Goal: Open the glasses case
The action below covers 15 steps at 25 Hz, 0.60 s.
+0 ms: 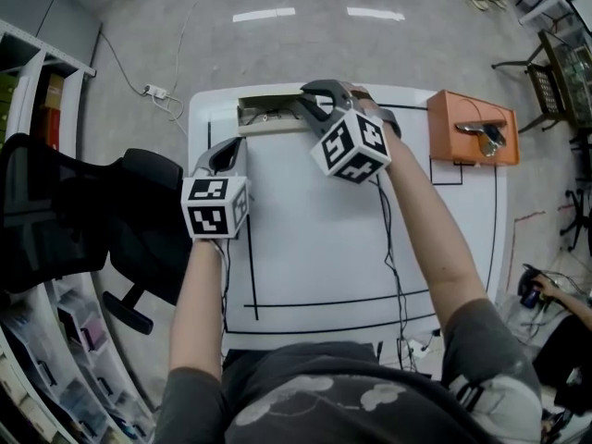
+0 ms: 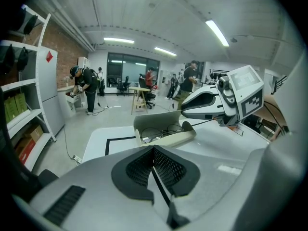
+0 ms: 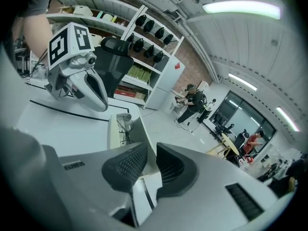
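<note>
Left gripper [image 1: 225, 153]: held over the left edge of the table [image 1: 314, 248], well apart from the case. Its jaws are seen pressed together in the left gripper view, with nothing between them.
Glasses case [image 1: 268, 114]: laid at the far edge of the table. Its lid [image 2: 156, 120] is raised to about upright, and glasses [image 2: 161, 131] can be seen lying in the base.
Right gripper [image 1: 305, 98]: set at the right end of the case. The jaws are narrowed to a slim gap, and the thin wall of the lid is pinched between the pads.
Step in hand: the lid is judged to be partway through its lift, with the opening largely done.
Next move: the lid is probably to be swung further back until it rests open, then let go. The base is not held down, so it could be dragged or tipped.
</note>
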Motion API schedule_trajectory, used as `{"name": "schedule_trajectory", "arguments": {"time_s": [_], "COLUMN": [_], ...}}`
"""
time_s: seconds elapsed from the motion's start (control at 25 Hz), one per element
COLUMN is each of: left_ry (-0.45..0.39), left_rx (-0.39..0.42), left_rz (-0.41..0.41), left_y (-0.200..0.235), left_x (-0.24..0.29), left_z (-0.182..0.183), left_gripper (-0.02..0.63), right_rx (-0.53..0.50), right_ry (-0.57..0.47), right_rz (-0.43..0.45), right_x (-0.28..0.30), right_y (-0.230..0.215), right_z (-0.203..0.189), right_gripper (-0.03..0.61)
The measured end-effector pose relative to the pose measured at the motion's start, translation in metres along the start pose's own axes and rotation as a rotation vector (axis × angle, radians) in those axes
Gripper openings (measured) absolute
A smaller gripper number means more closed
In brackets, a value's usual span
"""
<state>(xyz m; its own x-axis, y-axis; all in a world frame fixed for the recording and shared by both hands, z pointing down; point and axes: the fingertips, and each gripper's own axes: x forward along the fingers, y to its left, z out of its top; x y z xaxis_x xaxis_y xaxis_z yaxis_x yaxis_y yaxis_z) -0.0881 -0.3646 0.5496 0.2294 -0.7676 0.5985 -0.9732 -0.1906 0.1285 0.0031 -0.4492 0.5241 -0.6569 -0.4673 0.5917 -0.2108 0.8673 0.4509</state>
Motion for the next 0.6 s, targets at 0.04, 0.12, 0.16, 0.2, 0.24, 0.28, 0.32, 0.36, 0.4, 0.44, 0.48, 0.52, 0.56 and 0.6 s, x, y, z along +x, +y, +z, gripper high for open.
{"name": "schedule_trajectory", "arguments": {"time_s": [0.04,0.12,0.16,0.2,0.24,0.28,0.32,0.36,0.4,0.44,0.48,0.52,0.56,0.6], "left_ry": [-0.002,-0.004,-0.003,-0.002,-0.003,-0.004,-0.007,-0.009,-0.012,-0.013,-0.014,-0.014,-0.014,-0.015], "left_rx": [0.000,-0.005,-0.009,-0.013,-0.014,-0.013,-0.010,-0.008,-0.007,-0.008,-0.009,-0.010,-0.009,-0.008], "left_rz": [0.000,0.002,0.002,0.002,0.002,0.001,0.000,0.000,-0.001,-0.003,-0.006,-0.010,-0.016,-0.021], "left_y": [0.001,0.004,0.005,0.005,0.005,0.004,0.004,0.004,0.003,0.003,0.002,0.002,0.001,0.000], "left_x": [-0.001,-0.003,-0.004,-0.005,-0.005,-0.006,-0.005,-0.005,-0.005,-0.005,-0.006,-0.007,-0.009,-0.010], "left_z": [0.001,0.002,0.002,0.001,0.001,0.002,0.002,0.003,0.004,0.004,0.005,0.004,0.004,0.004], "left_gripper": [0.001,0.000,0.002,0.001,0.001,0.002,0.001,0.002,0.000,0.001,0.002,0.001,0.001,0.002], "right_rx": [0.005,0.015,0.020,0.027,0.034,0.041,0.052,0.067,0.086,0.105,0.121,0.132,0.138,0.145], "right_ry": [-0.001,0.005,0.010,0.014,0.018,0.022,0.025,0.027,0.026,0.024,0.023,0.023,0.025,0.027], "right_rz": [-0.016,-0.046,-0.057,-0.064,-0.069,-0.073,-0.077,-0.083,-0.089,-0.094,-0.097,-0.099,-0.100,-0.100], "right_x": [0.001,0.003,0.003,0.004,0.004,0.004,0.004,0.004,0.002,0.001,-0.001,-0.003,-0.006,-0.008], "right_y": [-0.004,-0.010,-0.012,-0.013,-0.014,-0.014,-0.015,-0.016,-0.017,-0.019,-0.019,-0.020,-0.020,-0.019], "right_z": [0.000,0.000,-0.001,-0.001,-0.002,-0.004,-0.006,-0.007,-0.008,-0.008,-0.007,-0.005,-0.004,-0.002], "right_gripper": [0.060,0.060,0.063,0.068,0.075,0.088,0.103,0.118,0.127,0.131,0.134,0.138,0.141,0.143]}}
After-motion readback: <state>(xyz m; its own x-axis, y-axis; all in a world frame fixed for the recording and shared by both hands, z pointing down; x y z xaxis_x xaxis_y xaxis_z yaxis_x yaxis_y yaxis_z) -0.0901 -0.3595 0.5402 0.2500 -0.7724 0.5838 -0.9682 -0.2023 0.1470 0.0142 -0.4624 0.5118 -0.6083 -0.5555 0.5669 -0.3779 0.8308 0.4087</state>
